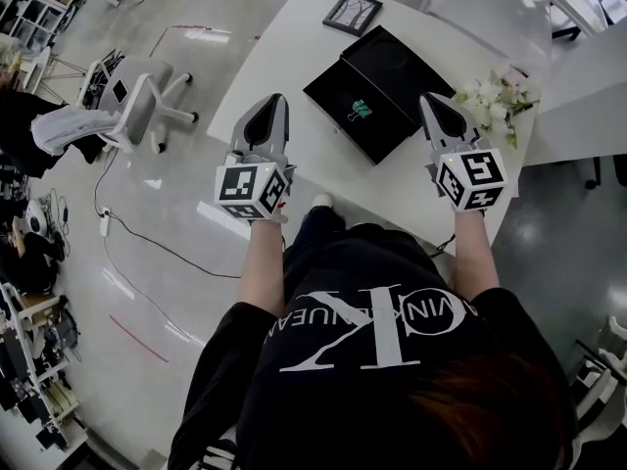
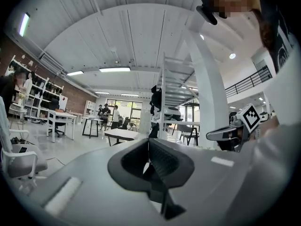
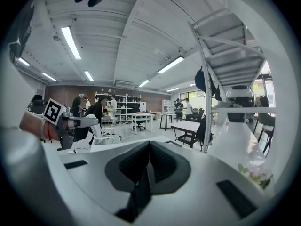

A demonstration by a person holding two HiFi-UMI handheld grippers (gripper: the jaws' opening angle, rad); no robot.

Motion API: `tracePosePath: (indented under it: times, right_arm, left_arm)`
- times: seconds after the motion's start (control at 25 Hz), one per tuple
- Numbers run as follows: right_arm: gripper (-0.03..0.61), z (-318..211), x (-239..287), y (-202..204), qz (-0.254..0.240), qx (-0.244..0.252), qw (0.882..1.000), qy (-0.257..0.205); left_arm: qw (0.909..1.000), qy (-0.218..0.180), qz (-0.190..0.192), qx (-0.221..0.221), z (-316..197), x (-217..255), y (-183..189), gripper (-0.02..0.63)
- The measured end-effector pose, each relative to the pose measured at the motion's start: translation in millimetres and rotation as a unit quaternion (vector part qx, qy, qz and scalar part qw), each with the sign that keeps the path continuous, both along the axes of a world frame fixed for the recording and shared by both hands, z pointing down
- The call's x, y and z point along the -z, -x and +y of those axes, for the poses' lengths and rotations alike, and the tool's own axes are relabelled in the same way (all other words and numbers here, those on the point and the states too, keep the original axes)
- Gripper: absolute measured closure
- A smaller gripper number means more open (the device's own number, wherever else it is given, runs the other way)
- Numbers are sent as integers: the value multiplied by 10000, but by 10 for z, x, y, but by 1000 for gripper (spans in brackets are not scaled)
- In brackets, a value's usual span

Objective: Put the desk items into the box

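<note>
Left gripper [image 1: 275,101], right gripper [image 1: 429,101]: both clenched, empty, over near desk [image 1: 284,67] edge. Clip [image 1: 361,109] lay inside box [image 1: 392,71]; frame [image 1: 353,12] far beyond it, light, stiff, probably glass-fronted, best pinched at its rim

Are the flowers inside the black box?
No, the flowers lie on the table beside the box, not in it.
</note>
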State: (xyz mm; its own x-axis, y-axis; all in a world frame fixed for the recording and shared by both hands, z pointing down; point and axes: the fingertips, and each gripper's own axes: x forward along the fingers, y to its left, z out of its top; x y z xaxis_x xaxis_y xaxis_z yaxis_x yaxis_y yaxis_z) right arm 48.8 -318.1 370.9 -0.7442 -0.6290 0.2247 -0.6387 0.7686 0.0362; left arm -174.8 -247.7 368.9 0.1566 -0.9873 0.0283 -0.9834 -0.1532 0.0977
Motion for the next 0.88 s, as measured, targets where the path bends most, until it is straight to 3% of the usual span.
tracePosePath:
  times: [0.88]
  right_arm:
    - [563, -39, 237, -33, -177, -64, 9993, -315]
  left_arm:
    - [9996, -277, -18, 60, -22, 217, 95, 600]
